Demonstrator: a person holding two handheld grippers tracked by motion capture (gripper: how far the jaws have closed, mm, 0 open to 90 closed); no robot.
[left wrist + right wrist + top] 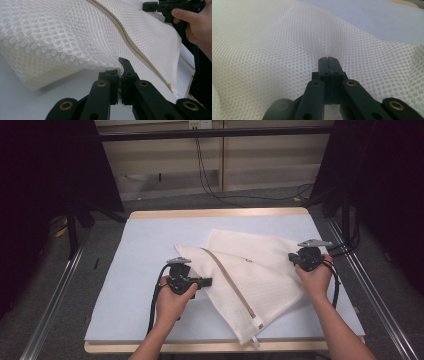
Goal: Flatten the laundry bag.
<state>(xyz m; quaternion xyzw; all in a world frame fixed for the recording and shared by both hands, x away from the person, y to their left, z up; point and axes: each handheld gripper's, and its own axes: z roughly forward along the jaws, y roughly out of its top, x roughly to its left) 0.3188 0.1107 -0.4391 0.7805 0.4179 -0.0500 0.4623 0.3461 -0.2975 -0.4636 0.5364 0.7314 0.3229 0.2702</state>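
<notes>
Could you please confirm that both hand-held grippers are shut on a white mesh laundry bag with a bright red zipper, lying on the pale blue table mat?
Not quite: the zipper is beige, not red, as the left gripper view shows. The rest holds: the left hand-held gripper and right hand-held gripper are shut on the white mesh laundry bag on the pale blue table mat.

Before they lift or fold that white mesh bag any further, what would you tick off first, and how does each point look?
1. Left hand-held gripper clamped on the mesh bag: ok, jaws shut with the bag's edge pinched between them.
2. Right hand-held gripper holding mesh: cannot tell; its jaws are shut, but whether fabric is caught between them is unclear.
3. Bag lying flat: not ok, it is folded over and raised at the left grip.
4. Beige zipper shut: cannot tell.
5. Bag fully on the table: not ok, its near corner reaches the front edge.
</notes>
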